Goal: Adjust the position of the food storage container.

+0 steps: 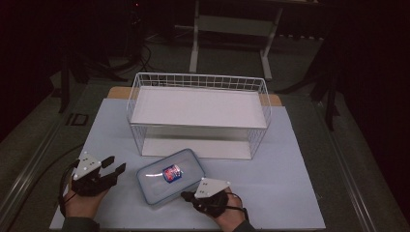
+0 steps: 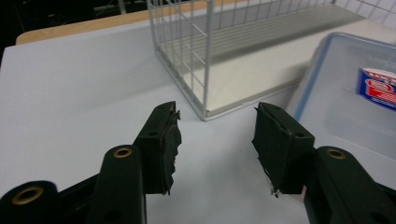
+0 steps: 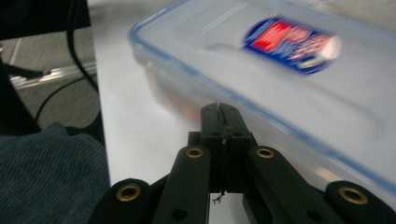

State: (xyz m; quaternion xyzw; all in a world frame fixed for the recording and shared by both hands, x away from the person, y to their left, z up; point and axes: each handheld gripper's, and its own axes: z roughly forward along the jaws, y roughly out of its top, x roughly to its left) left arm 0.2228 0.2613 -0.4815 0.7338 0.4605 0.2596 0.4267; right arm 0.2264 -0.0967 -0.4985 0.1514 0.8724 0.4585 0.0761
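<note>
Right now our right gripper (image 1: 185, 195) has its 2 black jaws pressed flat together with nothing between them, its tip at the near corner of the clear lidded container (image 1: 170, 176); whether it actually touches the blue-rimmed edge we cannot tell. In the right gripper view the shut gripper (image 3: 219, 109) points at the container's (image 3: 299, 88) side wall just under the lid, and the red-and-blue label (image 3: 290, 44) lies at about 1 o'clock from the tip. At 8 o'clock in that view we see a grey-blue sleeve (image 3: 46, 172) and, beyond it, dark cables on the floor.

Our left gripper (image 1: 116, 164) is spread, with nothing between its pads, and it rests low over the pale tabletop (image 1: 290, 193). In the left gripper view the gripper (image 2: 215, 116) aims at the bare table, with the container (image 2: 345, 116) at 2 o'clock, just beside the right jaw but apart from it.

From above, the container sits on the table between our 2 grippers, lying slantwise, lid on, label (image 1: 172, 172) facing up. At 12 o'clock from it, close by, stands the white wire basket (image 1: 198, 84), its near corner (image 2: 204, 114) showing ahead of the left gripper. A metal frame (image 1: 232, 29) stands on the floor beyond the table.
</note>
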